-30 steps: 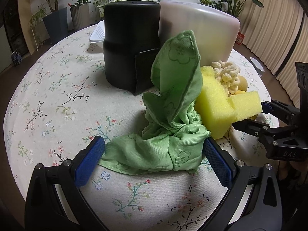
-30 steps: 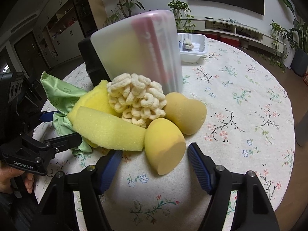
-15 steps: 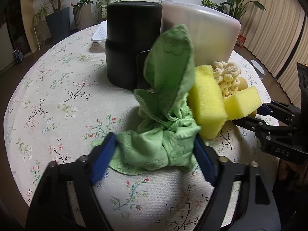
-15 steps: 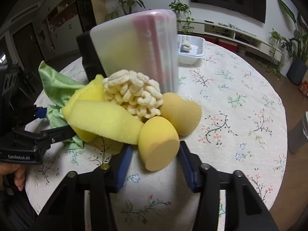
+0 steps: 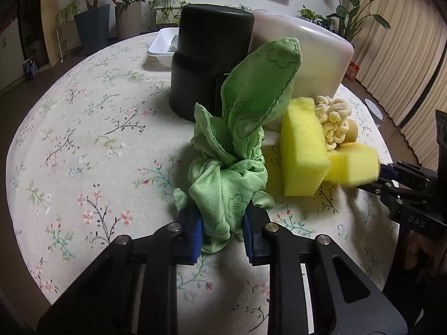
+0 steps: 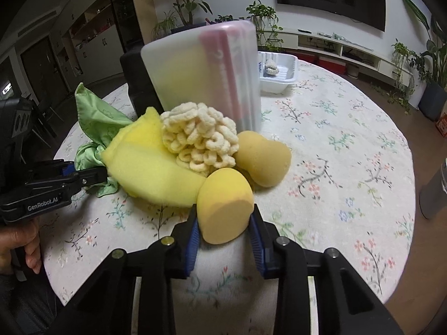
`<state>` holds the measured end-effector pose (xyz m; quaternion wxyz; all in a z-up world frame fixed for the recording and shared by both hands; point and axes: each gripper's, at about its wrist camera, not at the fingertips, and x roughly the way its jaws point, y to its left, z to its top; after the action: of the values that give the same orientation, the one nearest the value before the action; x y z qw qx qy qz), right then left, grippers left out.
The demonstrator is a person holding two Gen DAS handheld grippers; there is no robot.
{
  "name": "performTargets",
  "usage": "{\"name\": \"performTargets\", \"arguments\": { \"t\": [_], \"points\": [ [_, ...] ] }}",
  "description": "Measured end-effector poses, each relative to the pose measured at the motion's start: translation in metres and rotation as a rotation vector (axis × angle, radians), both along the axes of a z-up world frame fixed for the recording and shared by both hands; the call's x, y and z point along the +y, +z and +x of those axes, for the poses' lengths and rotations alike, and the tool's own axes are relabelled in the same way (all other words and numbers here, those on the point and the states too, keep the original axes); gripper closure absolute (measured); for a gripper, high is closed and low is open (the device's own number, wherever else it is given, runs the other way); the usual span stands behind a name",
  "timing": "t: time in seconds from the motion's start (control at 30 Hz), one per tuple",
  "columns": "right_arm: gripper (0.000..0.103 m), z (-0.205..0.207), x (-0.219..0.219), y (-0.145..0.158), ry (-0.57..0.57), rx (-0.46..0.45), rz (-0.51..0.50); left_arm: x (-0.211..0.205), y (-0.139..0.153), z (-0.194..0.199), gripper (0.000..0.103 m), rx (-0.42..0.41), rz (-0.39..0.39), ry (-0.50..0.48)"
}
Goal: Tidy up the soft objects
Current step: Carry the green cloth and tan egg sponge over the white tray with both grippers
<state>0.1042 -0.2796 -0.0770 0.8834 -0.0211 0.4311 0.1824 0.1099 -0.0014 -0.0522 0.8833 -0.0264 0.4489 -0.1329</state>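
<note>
- Two grippers, each clamped on something soft.
- Left gripper (image 5: 223, 230): jaws squeezed on green cloth (image 5: 234, 167), bunched on the tablecloth (image 5: 83, 139).
- Right gripper (image 6: 223, 233): jaws pinching yellow egg-shaped sponge (image 6: 223, 203).
- Just beyond: yellow sponge blocks (image 6: 151, 173), cream looped scrubber (image 6: 201, 139), second egg-shaped sponge (image 6: 262, 159), touching.
- Behind: black container (image 5: 206, 61), frosted bin (image 6: 204, 75).
</note>
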Motion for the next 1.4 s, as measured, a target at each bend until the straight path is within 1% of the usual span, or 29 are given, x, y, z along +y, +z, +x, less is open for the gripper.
{"name": "performTargets", "arguments": {
  "t": [0.17,0.43,0.6,0.73,0.83,0.9,0.93,0.97,1.0,1.1,1.23,1.33,1.4],
  "points": [
    [0.068,-0.014,-0.004,0.008,-0.008,0.006,0.004,0.002,0.002,-0.009,0.084,0.0,-0.011,0.005],
    [0.068,-0.03,-0.014,0.022,-0.012,-0.005,-0.001,0.012,0.011,-0.028,0.084,-0.002,-0.056,0.033],
    [0.068,-0.026,-0.028,0.035,-0.023,-0.017,-0.018,0.031,0.026,-0.029,0.084,-0.014,-0.074,0.055],
    [0.068,-0.011,-0.049,0.048,-0.043,-0.028,-0.035,0.056,0.05,-0.017,0.084,-0.047,-0.072,0.084],
    [0.068,0.008,-0.066,0.06,-0.064,-0.04,-0.049,0.072,0.065,0.002,0.084,-0.065,-0.063,0.091],
    [0.068,0.029,-0.08,0.068,-0.079,-0.051,-0.069,0.08,0.081,0.023,0.084,-0.086,-0.035,0.088],
    [0.068,0.037,-0.084,0.072,-0.084,-0.055,-0.076,0.081,0.085,0.03,0.084,-0.091,-0.022,0.085],
    [0.068,0.05,-0.088,0.076,-0.085,-0.06,-0.091,0.083,0.094,0.045,0.084,-0.103,0.001,0.077],
    [0.068,0.06,-0.09,0.08,-0.084,-0.063,-0.106,0.084,0.098,0.052,0.084,-0.11,0.009,0.071],
    [0.068,0.098,-0.096,0.091,-0.074,-0.072,-0.122,0.081,0.111,0.089,0.084,-0.12,0.043,0.045],
    [0.068,0.154,-0.089,0.101,-0.035,-0.078,-0.143,0.07,0.115,0.143,0.084,-0.113,0.072,-0.016],
    [0.067,0.19,-0.075,0.103,0.008,-0.076,-0.145,0.062,0.109,0.175,0.083,-0.094,0.072,-0.05],
    [0.067,0.207,-0.062,0.102,0.048,-0.073,-0.138,0.053,0.102,0.199,0.083,-0.092,0.074,-0.093]
  ]
}}
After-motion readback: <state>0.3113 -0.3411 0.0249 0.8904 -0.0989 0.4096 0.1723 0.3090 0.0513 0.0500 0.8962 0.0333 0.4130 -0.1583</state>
